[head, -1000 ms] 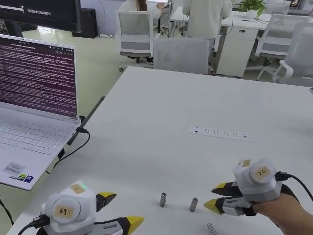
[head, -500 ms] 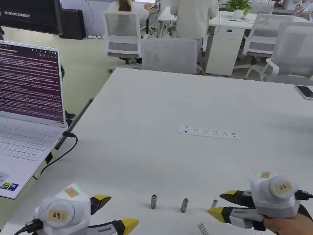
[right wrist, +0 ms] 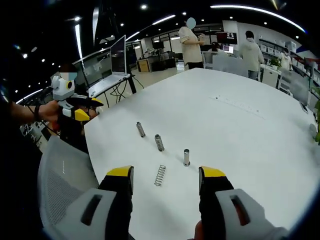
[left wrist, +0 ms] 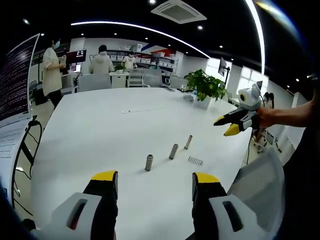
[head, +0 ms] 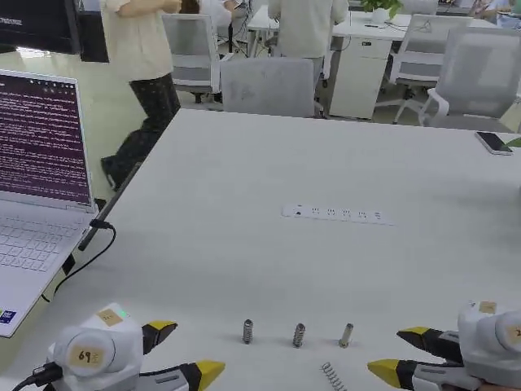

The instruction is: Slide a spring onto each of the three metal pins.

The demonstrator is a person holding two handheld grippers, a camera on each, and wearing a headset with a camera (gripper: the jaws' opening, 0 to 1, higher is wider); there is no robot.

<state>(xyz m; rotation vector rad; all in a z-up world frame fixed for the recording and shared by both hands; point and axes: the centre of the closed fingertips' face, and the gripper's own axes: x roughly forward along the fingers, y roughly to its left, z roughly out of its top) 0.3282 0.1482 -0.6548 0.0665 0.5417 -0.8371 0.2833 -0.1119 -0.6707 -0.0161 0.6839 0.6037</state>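
Head view, left to right: laptop (head: 32,204) open on the table's (head: 244,179) left edge, screen lit.

Left gripper (head: 186,350) at bottom left, jaws spread, nothing between them; it hovers above the table, well apart from the pins.

Left pin (head: 247,331) is upright with a spring sleeved on it. Middle pin (head: 299,335) is the same: upright, spring on.

Loose spring (head: 331,375) lies flat on the table, just in front of the gap between the middle and right pins, touching neither.

Right pin (head: 346,335) is upright and bare (plain metal; the right gripper view confirms it).

Power strip (head: 338,214) lies further back on the table, behind the pin row.

Right gripper (head: 397,352) at bottom right, jaws apart and empty, near the right pin but clear of it. Its own view has the loose spring nearly centred ahead of the jaws, bare pin just beyond.
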